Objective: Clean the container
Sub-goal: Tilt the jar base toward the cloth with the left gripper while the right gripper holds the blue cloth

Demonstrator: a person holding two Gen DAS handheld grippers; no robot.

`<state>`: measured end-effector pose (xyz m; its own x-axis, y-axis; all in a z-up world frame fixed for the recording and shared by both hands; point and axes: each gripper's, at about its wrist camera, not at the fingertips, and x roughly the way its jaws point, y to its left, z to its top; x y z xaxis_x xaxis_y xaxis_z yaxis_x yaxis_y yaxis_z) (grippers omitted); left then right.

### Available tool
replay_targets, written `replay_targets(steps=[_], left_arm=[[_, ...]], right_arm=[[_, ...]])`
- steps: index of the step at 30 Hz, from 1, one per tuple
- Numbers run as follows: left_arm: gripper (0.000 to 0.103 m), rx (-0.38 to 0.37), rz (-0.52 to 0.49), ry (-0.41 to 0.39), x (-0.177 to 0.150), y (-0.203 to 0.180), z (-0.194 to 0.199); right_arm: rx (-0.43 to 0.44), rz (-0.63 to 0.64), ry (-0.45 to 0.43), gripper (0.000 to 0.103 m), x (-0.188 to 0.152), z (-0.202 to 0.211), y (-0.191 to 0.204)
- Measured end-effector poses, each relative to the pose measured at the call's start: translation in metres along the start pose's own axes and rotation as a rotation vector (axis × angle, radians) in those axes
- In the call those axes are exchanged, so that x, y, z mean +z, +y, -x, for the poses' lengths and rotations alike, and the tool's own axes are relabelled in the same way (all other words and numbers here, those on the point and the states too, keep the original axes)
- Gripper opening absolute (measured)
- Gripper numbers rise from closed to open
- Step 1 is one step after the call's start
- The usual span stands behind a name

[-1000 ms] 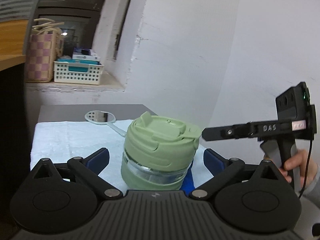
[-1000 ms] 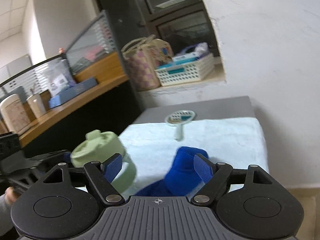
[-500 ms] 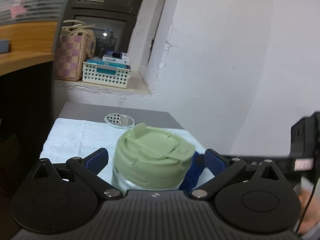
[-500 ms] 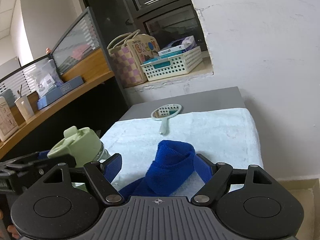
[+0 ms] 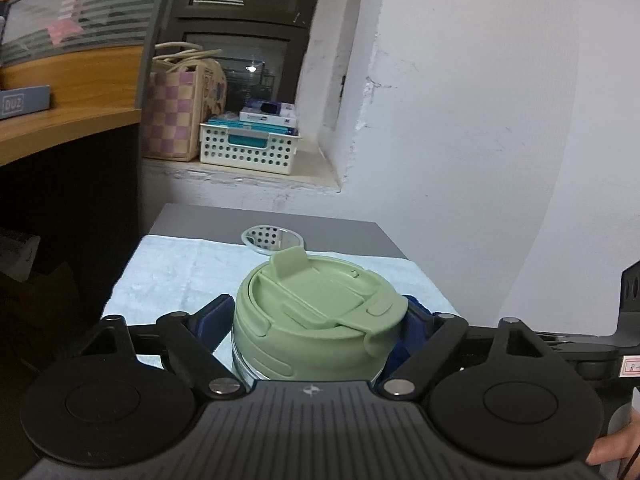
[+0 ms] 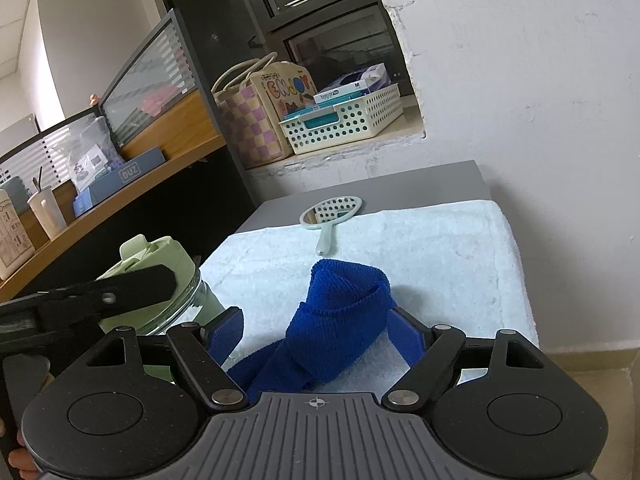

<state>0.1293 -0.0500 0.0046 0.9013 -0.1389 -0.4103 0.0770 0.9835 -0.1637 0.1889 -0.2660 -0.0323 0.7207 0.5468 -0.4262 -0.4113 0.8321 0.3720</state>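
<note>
Clamped in left gripper (image 5: 318,320): green-lidded glass container (image 5: 316,328); blue cloth (image 6: 340,320), pinched by right gripper (image 6: 320,330), best pressed firmly from container's 3 o'clock.

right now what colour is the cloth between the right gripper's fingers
Deep blue; the cloth shows best in the right wrist view.

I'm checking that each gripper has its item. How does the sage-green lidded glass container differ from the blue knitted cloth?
The sage-green lidded glass container is rigid, with a clear wall under its lid; the blue knitted cloth is soft and folded over itself. The container sits between the left gripper's fingers; the cloth sits in the right gripper. The container stands nearly upright; the cloth droops. Both are over the pale towel.
</note>
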Motion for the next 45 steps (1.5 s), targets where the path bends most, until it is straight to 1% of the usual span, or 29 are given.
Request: replay_targets(steps=[5,12,20,22,24,25,27,30,35,38,43,45], left_arm=[[0.088,-0.058,0.032,-0.002,-0.001,0.018,0.006],[0.088,-0.179,0.025,0.006,-0.005,0.044,0.015],[0.088,-0.256,0.140,0.006,-0.013,0.080,0.022],[0.088,-0.270,0.167,0.007,-0.014,0.088,0.022],[0.088,-0.280,0.183,0.008,-0.016,0.095,0.023],[0.087,-0.284,0.190,0.008,-0.017,0.098,0.023],[0.087,-0.296,0.204,0.010,-0.018,0.104,0.023],[0.087,-0.311,0.214,0.014,-0.019,0.109,0.023],[0.087,-0.317,0.193,0.010,-0.018,0.106,0.024],[0.087,-0.311,0.199,0.011,-0.017,0.105,0.024],[0.087,-0.304,0.182,0.009,-0.016,0.100,0.023],[0.087,-0.305,0.172,0.008,-0.016,0.098,0.023]], right_arm=[[-0.007,-0.006,-0.001,0.082,0.004,-0.002,-0.001],[-0.031,-0.011,0.004,0.082,0.008,-0.012,0.003],[-0.084,-0.042,0.023,0.081,0.006,-0.035,0.002],[-0.110,-0.044,0.027,0.075,0.006,-0.039,0.002],[-0.137,-0.047,0.031,0.061,0.006,-0.043,0.002],[-0.123,-0.056,0.030,0.060,0.006,-0.041,0.001],[-0.080,-0.080,0.026,0.051,0.008,-0.036,-0.001],[-0.014,-0.115,0.021,0.046,0.010,-0.027,-0.003],[0.096,-0.175,0.012,0.045,0.014,-0.013,-0.008],[0.204,-0.185,0.031,0.045,0.019,-0.005,-0.002],[0.360,-0.198,0.041,0.045,0.023,-0.001,0.012],[0.385,-0.188,0.051,0.045,0.022,-0.003,0.018]])
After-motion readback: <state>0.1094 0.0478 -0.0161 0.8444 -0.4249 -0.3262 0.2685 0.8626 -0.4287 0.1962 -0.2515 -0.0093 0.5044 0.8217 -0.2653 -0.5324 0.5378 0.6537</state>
